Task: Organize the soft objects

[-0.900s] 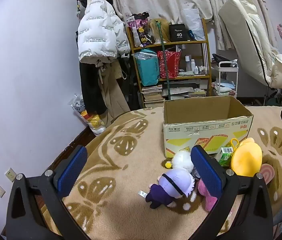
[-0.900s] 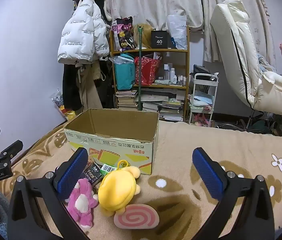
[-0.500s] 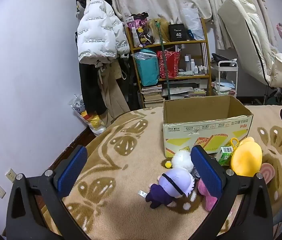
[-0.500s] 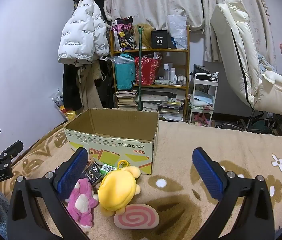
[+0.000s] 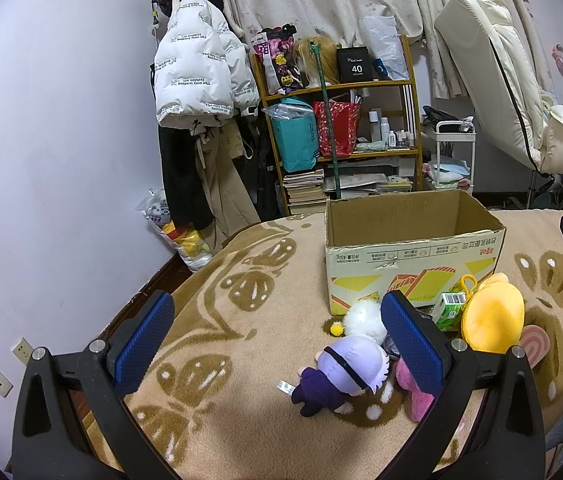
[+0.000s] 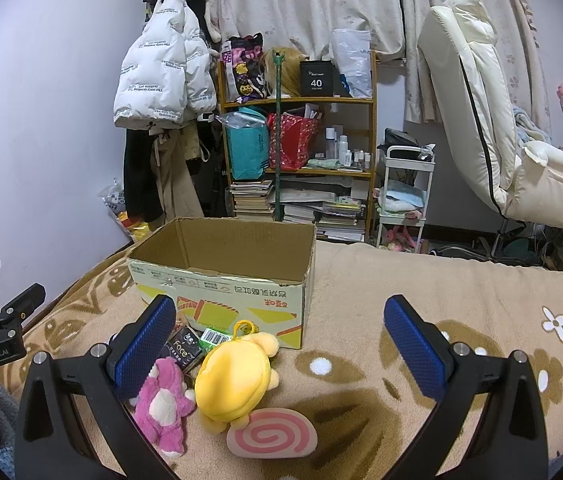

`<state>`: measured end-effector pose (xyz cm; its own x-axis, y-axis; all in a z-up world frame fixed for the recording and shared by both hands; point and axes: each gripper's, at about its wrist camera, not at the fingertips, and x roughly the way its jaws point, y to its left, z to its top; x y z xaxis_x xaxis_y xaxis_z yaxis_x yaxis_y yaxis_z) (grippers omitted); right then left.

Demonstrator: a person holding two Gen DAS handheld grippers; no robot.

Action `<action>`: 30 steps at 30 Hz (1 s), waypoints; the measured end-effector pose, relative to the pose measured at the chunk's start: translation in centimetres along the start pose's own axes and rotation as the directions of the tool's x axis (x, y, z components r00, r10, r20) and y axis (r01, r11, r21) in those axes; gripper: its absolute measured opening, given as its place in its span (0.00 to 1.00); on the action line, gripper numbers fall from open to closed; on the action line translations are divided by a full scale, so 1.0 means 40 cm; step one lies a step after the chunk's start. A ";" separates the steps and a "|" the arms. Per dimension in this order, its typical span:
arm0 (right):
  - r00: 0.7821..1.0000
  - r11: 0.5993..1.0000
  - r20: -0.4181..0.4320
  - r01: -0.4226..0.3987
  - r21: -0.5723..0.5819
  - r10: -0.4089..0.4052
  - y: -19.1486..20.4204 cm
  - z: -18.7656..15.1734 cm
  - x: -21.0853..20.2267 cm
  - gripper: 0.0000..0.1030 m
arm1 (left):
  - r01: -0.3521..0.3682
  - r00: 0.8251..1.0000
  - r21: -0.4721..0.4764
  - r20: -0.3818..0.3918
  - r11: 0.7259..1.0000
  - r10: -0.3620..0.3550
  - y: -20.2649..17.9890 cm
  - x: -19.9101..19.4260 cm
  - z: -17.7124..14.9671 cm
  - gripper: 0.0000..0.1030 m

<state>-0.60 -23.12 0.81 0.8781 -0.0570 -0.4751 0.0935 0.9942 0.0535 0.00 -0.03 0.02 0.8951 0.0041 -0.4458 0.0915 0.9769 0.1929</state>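
An open cardboard box [image 5: 413,256] [image 6: 221,280] stands on a beige patterned blanket [image 5: 241,320]. Soft toys lie in front of it: a purple-haired doll [image 5: 345,372], a white fluffy ball [image 5: 363,318], a pink bear [image 6: 163,404] [image 5: 413,392], a yellow plush [image 6: 233,380] [image 5: 493,318] and a pink swirl cushion [image 6: 271,436] [image 5: 535,346]. My left gripper [image 5: 277,340] is open above the blanket, left of the toys. My right gripper [image 6: 281,344] is open, hovering over the yellow plush and swirl cushion. Neither holds anything.
A green carton [image 5: 449,310] [image 6: 213,338] and a dark packet [image 6: 183,350] lie among the toys by the box. Beyond the bed stand a cluttered wooden shelf [image 6: 301,160], hanging coats [image 5: 197,80], a white cart [image 6: 405,200] and a cream recliner [image 6: 501,140].
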 end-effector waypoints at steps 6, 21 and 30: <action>1.000 1.000 0.000 -0.001 0.000 0.001 0.000 0.000 0.000 1.00 | 0.000 1.000 0.001 0.000 1.000 0.000 0.000 0.000 0.000 0.99; 1.000 1.000 0.000 -0.001 0.001 0.001 -0.001 0.000 0.001 1.00 | -0.002 1.000 0.002 -0.003 1.000 0.002 0.002 0.006 0.001 0.99; 1.000 1.000 0.000 0.000 0.002 0.000 -0.001 0.000 0.001 1.00 | -0.003 1.000 0.003 -0.002 1.000 0.003 0.002 0.005 0.001 0.99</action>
<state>-0.57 -23.15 0.80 0.8783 -0.0568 -0.4747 0.0940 0.9941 0.0550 0.22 0.02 -0.03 0.8947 0.0071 -0.4466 0.0906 0.9762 0.1970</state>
